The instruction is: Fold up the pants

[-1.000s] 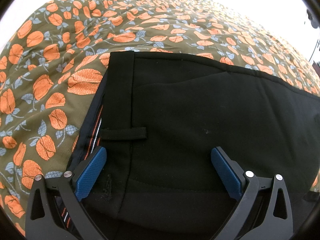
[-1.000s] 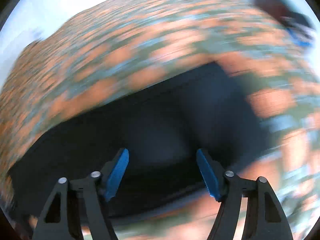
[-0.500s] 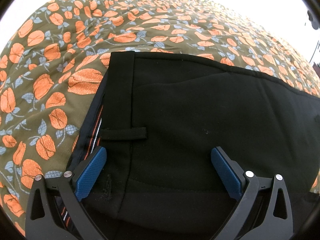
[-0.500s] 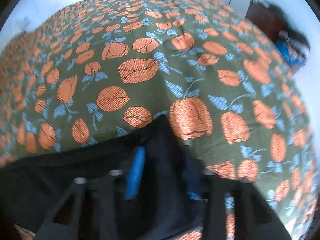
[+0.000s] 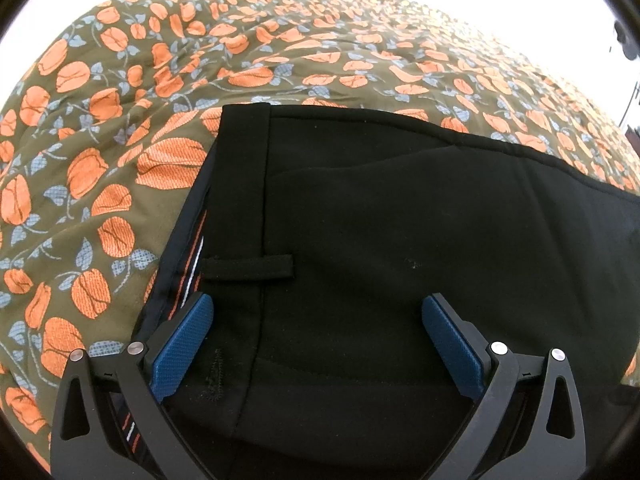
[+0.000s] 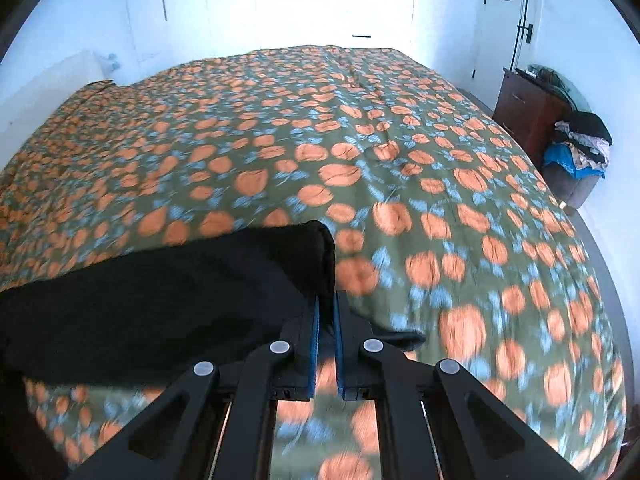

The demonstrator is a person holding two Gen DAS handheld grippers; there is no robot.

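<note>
Bed with a floral bedspread (image 6: 400, 152), black pants (image 5: 400, 240) laid across it. Right gripper (image 6: 325, 312) just clamped the leg end to carry it over; left gripper (image 5: 316, 332) gapes wide over the waistband (image 5: 240, 200), probably anchoring.

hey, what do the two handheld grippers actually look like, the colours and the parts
Both look alike. The left gripper has black plastic fingers with triangular cut-outs, round silver pivot pins and blue textured pads on the inner faces. The right gripper has the same black cut-out linkage, silver pins and blue pads, plus thin metal rods visible low in the frame. No cables, sleeves or hands show.
</note>
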